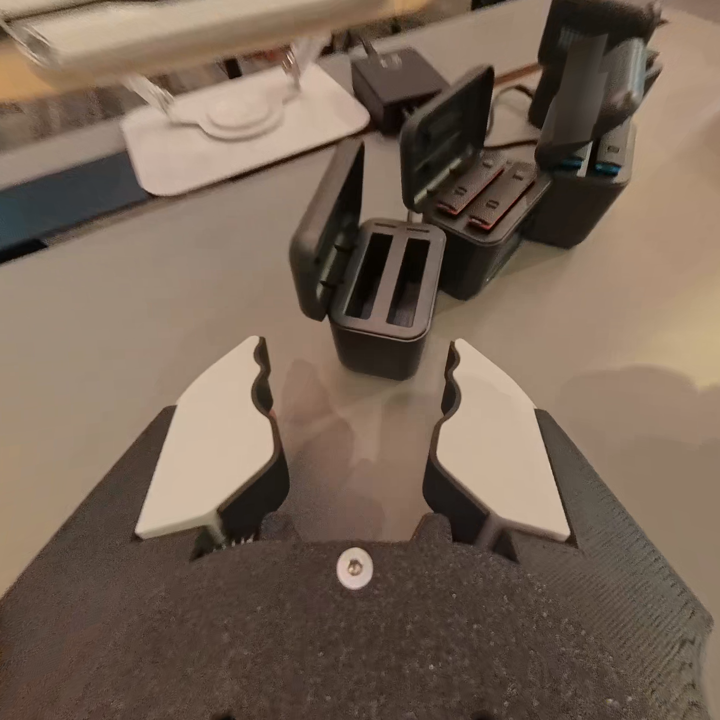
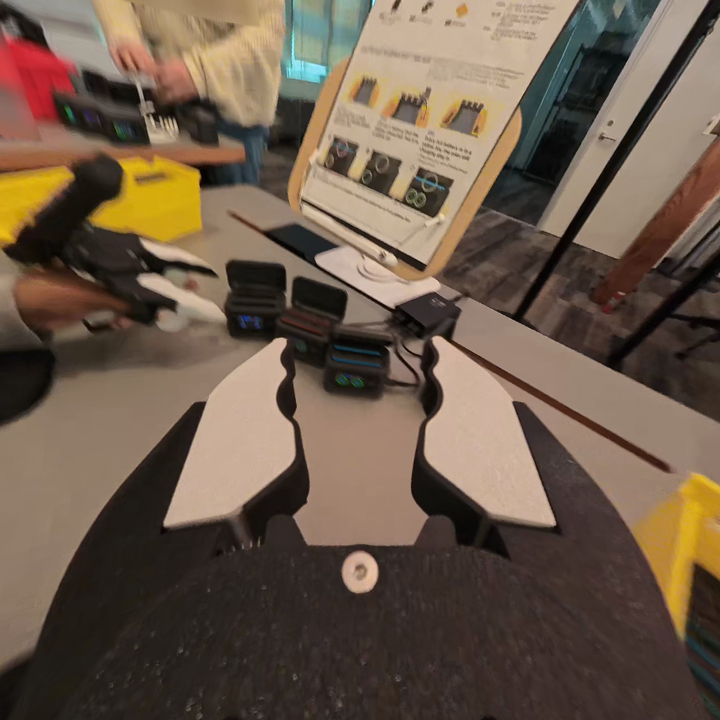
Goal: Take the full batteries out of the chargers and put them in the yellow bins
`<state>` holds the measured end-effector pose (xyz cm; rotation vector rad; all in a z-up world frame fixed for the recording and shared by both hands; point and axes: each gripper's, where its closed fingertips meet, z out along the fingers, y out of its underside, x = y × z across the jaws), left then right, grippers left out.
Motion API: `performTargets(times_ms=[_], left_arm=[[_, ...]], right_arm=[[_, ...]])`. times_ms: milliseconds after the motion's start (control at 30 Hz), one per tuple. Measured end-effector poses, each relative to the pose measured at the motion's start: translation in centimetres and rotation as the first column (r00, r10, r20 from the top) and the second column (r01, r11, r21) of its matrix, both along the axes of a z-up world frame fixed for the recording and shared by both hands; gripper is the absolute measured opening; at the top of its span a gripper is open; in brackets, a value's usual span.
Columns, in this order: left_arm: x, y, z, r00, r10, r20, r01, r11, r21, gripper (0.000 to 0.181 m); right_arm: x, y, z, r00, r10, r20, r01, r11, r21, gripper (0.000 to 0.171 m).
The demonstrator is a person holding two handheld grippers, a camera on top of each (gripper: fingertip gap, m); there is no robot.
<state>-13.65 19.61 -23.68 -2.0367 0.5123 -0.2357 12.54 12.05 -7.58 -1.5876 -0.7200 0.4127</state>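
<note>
Three black chargers stand in a row on the grey table. The nearest charger [image 1: 385, 296] [image 2: 255, 307] has its lid open and two empty slots. The middle charger [image 1: 483, 195] [image 2: 311, 331] holds red-edged batteries, lid open. The far charger [image 1: 596, 175] [image 2: 356, 366] holds blue-edged batteries [image 2: 356, 356] and shows green lights. My left gripper [image 1: 358, 346] is open and empty, just short of the nearest charger; it also shows in the right wrist view [image 2: 206, 288]. My right gripper [image 2: 358, 343] is open and empty, a short way back from the far charger. One yellow bin [image 2: 148, 202] stands behind the left gripper. Another yellow bin [image 2: 678, 565] is at my near right.
A black power adapter [image 1: 393, 89] [image 2: 428, 311] with cables sits behind the chargers. A sign on a white stand [image 2: 409, 136] [image 1: 241, 128] stands at the table's far edge. A person [image 2: 218, 58] stands at another table beyond. A dark blurred shape [image 1: 576, 78] rises above the far charger. My right tips are about 35 centimeters from the black power adapter [image 1: 393, 89], my left tips only 30 centimeters. It is also in sight in the right wrist view [image 2: 411, 307].
</note>
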Motion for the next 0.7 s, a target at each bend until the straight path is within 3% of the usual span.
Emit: performTargets(times_ms=[100, 233, 300, 700], left_arm=[[1.5, 0.3, -2.6, 0.996, -0.091, 0.022, 0.093, 0.983, -0.156, 0.085], [2.0, 1.4, -2.8, 0.990, -0.140, -0.012, 0.137, 0.977, -0.161, 0.071], [2.0, 1.8, -2.8, 0.986, -0.166, -0.020, 0.162, 0.975, -0.153, 0.058], [-2.7, 6.5, -2.9, 0.965, -0.256, -0.052, 0.247, 0.959, -0.143, 0.057]], right_arm=[[-2.6, 0.5, -0.2, 0.978, -0.011, -0.206, 0.008, 1.000, -0.014, 0.062], [-4.8, 1.1, -1.2, 0.936, -0.049, -0.348, 0.045, 0.999, -0.020, 0.059], [-5.7, 1.4, -2.5, 0.934, -0.053, -0.352, 0.044, 0.998, -0.035, 0.058], [-5.3, 1.7, -7.1, 0.957, -0.077, -0.279, 0.046, 0.992, -0.115, 0.054]])
